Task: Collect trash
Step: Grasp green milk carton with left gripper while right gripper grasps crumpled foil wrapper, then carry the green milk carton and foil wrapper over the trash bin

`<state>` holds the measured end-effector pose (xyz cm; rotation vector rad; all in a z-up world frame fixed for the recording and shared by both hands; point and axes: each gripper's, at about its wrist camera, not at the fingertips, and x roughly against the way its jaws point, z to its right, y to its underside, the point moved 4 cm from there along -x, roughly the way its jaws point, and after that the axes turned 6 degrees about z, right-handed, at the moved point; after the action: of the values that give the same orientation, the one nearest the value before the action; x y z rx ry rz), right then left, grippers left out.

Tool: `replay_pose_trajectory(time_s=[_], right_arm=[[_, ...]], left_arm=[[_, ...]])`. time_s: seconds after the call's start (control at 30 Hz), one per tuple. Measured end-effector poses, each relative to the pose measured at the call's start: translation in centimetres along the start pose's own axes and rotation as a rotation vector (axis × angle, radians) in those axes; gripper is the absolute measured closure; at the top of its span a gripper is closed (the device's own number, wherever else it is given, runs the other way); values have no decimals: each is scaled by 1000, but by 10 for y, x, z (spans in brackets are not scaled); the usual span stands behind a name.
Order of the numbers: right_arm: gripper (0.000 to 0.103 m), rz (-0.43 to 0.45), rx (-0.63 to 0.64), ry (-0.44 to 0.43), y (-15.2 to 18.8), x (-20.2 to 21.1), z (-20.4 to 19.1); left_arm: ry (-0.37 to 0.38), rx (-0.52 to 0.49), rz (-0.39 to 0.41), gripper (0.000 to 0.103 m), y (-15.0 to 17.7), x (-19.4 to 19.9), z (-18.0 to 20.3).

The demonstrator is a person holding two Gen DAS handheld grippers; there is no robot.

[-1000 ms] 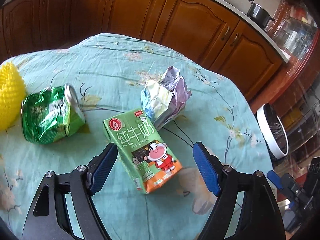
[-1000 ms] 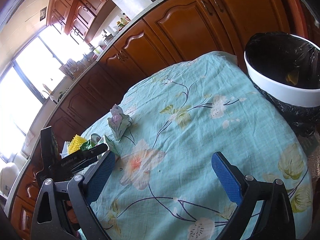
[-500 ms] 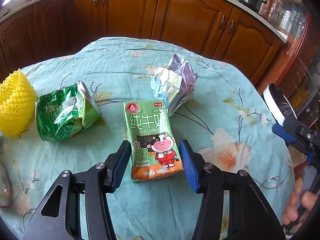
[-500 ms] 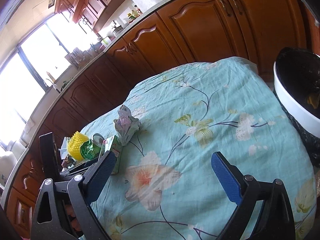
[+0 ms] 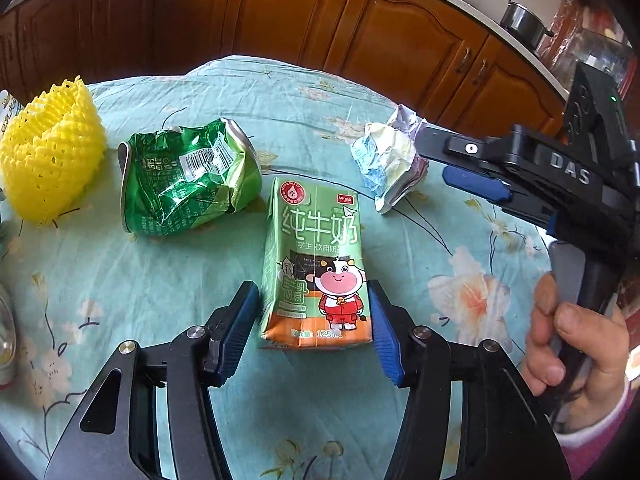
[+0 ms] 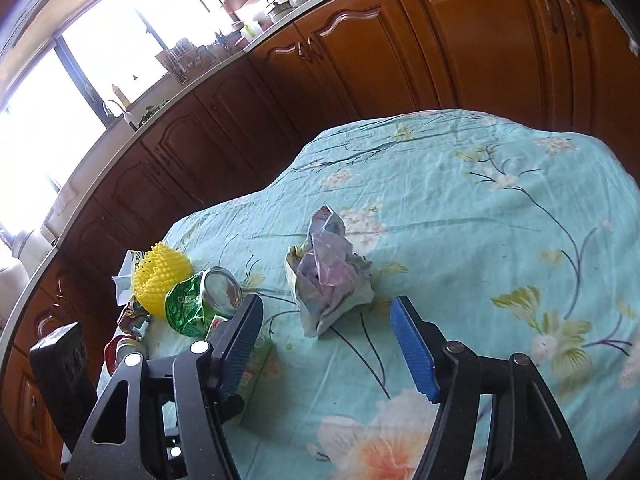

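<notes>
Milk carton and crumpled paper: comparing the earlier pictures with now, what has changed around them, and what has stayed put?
The left gripper closed in around the milk carton, jaws now flanking it. The right gripper swung from the bin side toward the crumpled paper, jaws just narrowing, nothing between them. Carton, paper, crushed can and yellow foam net stayed put.

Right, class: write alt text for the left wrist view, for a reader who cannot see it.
The left gripper straddles the near end of a green milk carton lying on a floral tablecloth; whether its pads press it is unclear. Beyond lie a crushed green can, yellow foam netting and crumpled paper, which the right gripper nears.
</notes>
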<state>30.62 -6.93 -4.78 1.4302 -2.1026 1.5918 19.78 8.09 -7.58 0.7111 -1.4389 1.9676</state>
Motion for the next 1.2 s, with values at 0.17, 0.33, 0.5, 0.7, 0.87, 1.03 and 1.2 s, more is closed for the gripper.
replay_pose_trajectory(time_s=[0.17,0.33,0.5,0.7,0.87,1.03,1.2], right_arm=[[38,-43,29,34,-2,-34,-3],[71,-47,24,24,4,-32,3],[75,-11,2,6,10,-3,9],[75,27,-26,16,25,40,27],[75,64,-49,48,40,78,47],[75,95,-90,76,54,112,69],[75,127,-138,116,67,138,92]], left_arm=[[1,4,6,48,1,0,-1],[-3,-9,20,50,-3,-4,1],[16,-33,28,53,-4,1,13],[54,-77,35,54,-4,8,41],[91,-130,26,55,2,8,73],[128,-174,13,55,8,5,104],[160,-228,3,55,13,4,133]])
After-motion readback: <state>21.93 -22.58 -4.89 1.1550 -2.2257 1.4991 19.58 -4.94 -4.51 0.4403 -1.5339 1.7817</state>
